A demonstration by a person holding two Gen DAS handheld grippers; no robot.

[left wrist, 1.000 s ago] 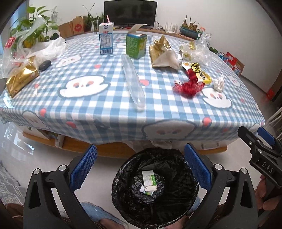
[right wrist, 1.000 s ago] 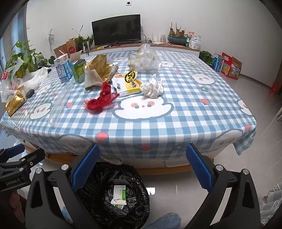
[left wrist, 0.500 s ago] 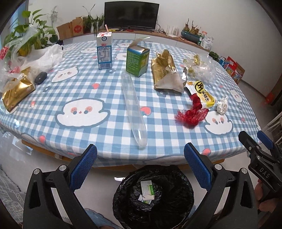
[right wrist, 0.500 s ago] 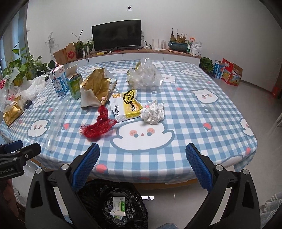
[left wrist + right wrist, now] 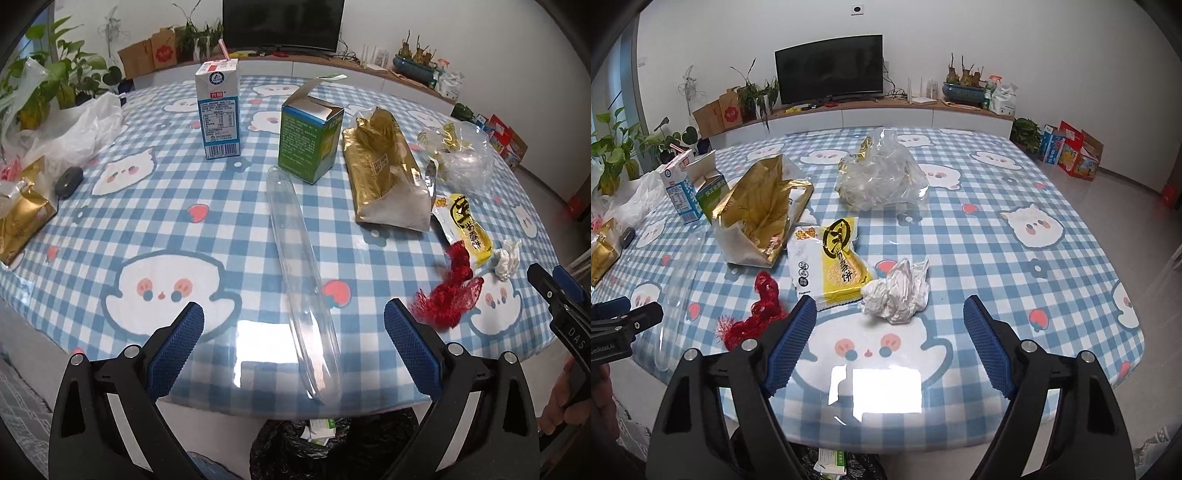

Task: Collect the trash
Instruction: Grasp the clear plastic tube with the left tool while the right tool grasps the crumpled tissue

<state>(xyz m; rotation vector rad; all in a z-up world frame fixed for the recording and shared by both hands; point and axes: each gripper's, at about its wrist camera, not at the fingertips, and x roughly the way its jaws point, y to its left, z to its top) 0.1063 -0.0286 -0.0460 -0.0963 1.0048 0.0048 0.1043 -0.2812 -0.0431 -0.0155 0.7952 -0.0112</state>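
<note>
Right claw, spread and just narrowing with nothing between, faces the crumpled white tissue: light, soft, squashable, pinch its middle; left claw spread, empty

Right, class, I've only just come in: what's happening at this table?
A person is clearing rubbish with two handheld grippers. Both are open and empty. The left gripper faces a long clear plastic tube; the right gripper, whose jaws have just been closing, faces a crumpled white paper. A black-lined bin below the table edge already holds a small carton.
</note>
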